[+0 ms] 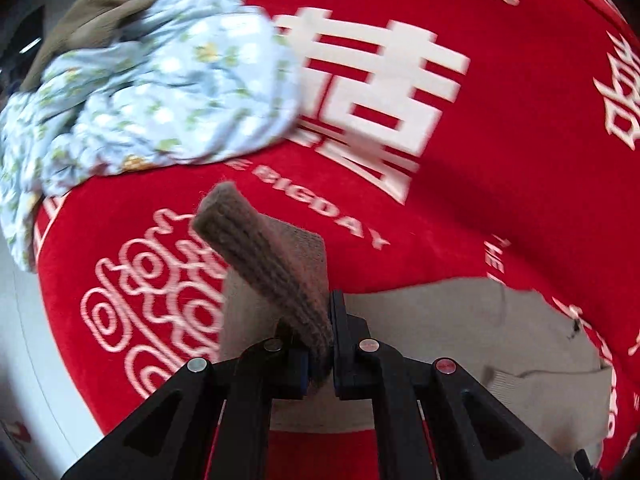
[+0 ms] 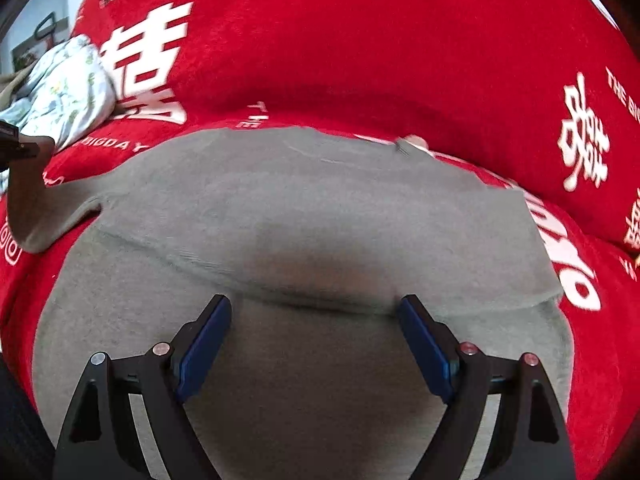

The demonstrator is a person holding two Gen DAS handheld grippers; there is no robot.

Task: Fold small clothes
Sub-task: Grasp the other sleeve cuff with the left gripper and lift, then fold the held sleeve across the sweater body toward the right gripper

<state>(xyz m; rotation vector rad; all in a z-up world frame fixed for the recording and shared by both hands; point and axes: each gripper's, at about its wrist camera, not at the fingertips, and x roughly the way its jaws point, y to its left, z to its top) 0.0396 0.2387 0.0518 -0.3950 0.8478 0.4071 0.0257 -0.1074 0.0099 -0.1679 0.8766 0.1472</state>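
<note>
Grey knit sweater lay spread on a red blanket printed with white characters and lettering, its body near the cameras and one ribbed sleeve end lifted off the blanket at the left. Left hand-held gripper was clamped tight on that sleeve end, the cuff standing up beyond the jaws. Right hand-held gripper hung just over the sweater's near part with jaws spread wide and nothing between the blue pads; whether the tips touched the knit could not be told. Blue flowered cloth lay bunched at the far left of the blanket, with a brown garment behind it.
</note>
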